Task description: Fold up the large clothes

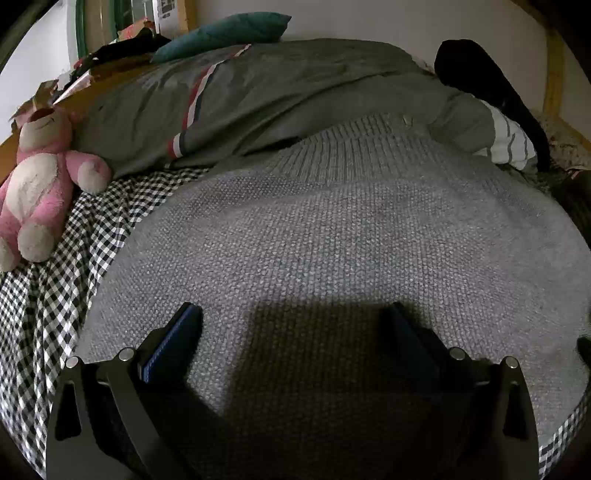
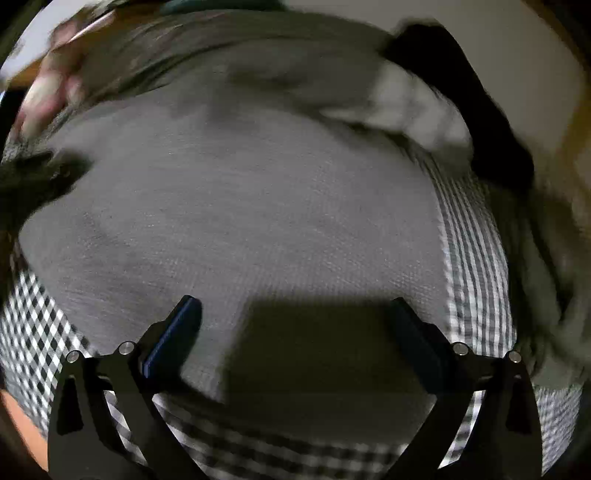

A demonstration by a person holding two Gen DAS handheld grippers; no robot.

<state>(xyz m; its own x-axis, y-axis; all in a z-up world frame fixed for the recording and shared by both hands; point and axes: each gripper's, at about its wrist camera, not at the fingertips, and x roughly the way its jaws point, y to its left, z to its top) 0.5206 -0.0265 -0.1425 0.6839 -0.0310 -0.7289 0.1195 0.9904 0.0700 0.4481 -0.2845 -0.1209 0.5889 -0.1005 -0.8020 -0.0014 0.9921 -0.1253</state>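
A grey knit sweater [image 1: 332, 229] lies spread flat on a black-and-white checked bedsheet [image 1: 44, 295]; its ribbed hem lies at the far side. My left gripper [image 1: 295, 314] hovers just above the sweater's near part, jaws wide open and empty. In the right wrist view, which is motion-blurred, the same sweater [image 2: 240, 206] fills the middle, with the checked sheet [image 2: 476, 258] at its right and near edges. My right gripper [image 2: 295, 310] is wide open and empty over the sweater's near edge.
A pink plush bear [image 1: 40, 184] lies at the left on the sheet. A grey-green blanket with a red, white and blue stripe [image 1: 229, 99] lies behind the sweater, with a teal pillow [image 1: 221, 35], a striped white cloth [image 1: 506, 140] and a black garment [image 1: 480, 74] beyond.
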